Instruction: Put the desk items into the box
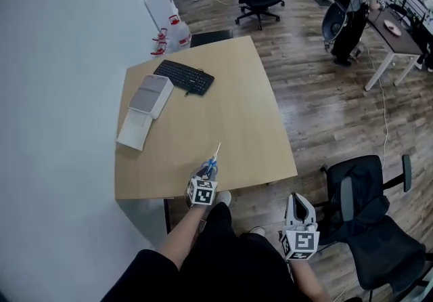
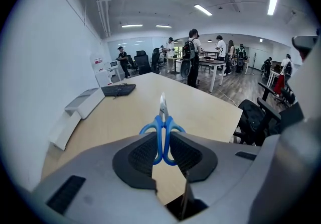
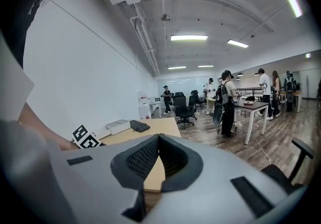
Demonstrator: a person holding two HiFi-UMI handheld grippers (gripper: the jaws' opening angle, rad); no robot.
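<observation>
A pair of blue-handled scissors [image 2: 163, 117] stands between the jaws of my left gripper [image 2: 163, 136], which is shut on the handles, with the blades pointing forward over the table. In the head view this gripper [image 1: 207, 170] hovers at the near edge of the wooden table [image 1: 237, 111], and the scissors [image 1: 214, 157] stick out ahead of it. The white box [image 1: 150, 95] lies open at the table's left side, its lid [image 1: 133, 129] folded toward me. My right gripper [image 1: 300, 221] is off the table by my lap, shut and empty; in its own view its tips [image 3: 158, 140] meet.
A black keyboard [image 1: 184, 77] lies at the table's far side, just beyond the box. A black office chair [image 1: 369, 219] stands close on my right. A white wall runs along the left. Other desks, chairs and standing people [image 1: 355, 6] fill the room beyond.
</observation>
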